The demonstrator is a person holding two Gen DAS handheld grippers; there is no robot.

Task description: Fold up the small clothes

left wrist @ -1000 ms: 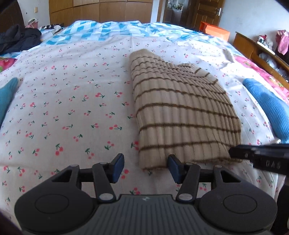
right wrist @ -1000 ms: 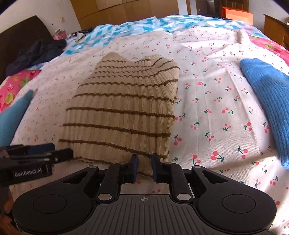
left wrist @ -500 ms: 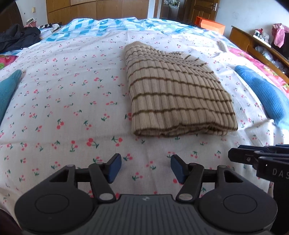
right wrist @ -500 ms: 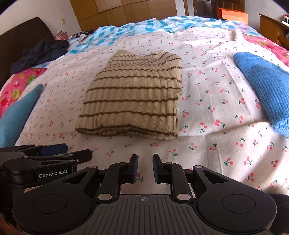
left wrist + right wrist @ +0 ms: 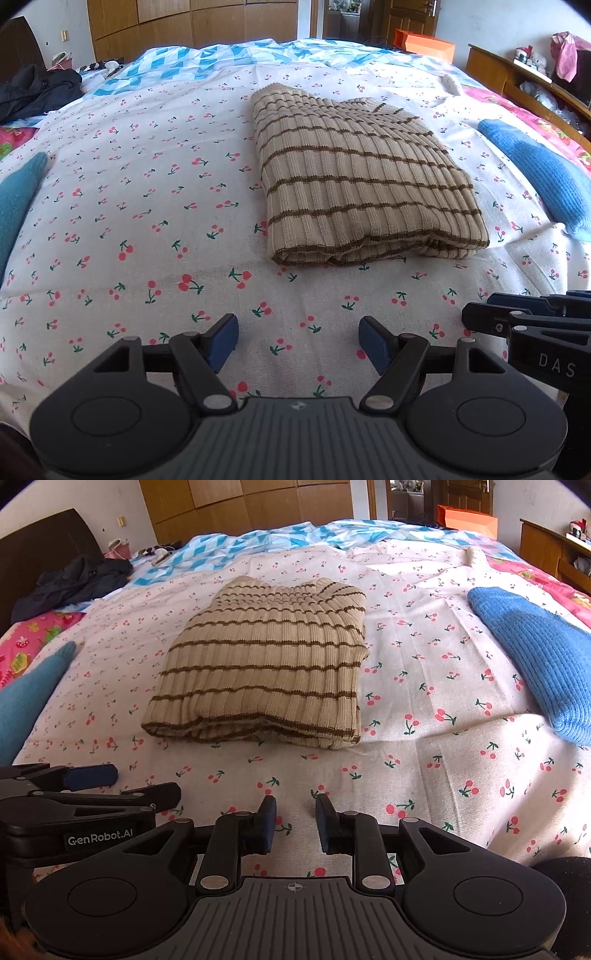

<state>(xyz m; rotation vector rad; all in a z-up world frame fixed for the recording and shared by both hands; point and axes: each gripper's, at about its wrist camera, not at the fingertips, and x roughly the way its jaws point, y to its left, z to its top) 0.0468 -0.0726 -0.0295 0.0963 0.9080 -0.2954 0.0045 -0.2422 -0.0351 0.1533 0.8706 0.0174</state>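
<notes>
The bed sheet [image 5: 147, 229], white with small cherries, is filling most of both views, and the striped beige sweater [image 5: 362, 184] is lying folded in a neat rectangle in the middle of it, its thick folded edge facing the cameras. To my judgement the folding of this piece is finished and the person is now standing between two garments. The blue knitted garment [image 5: 535, 657] is waiting unfolded to the right of the sweater, well apart from it, so the next move is probably asking for a reach to that side and a grasp of its edge.

The left gripper [image 5: 297, 341] is hanging over bare sheet, near the sweater but not touching it. Its jaws have just been opening and are standing wide, with nothing between them. The right gripper [image 5: 293, 823] is also released: its jaws have just been opening a little, leaving a narrow gap, and are holding nothing.
</notes>
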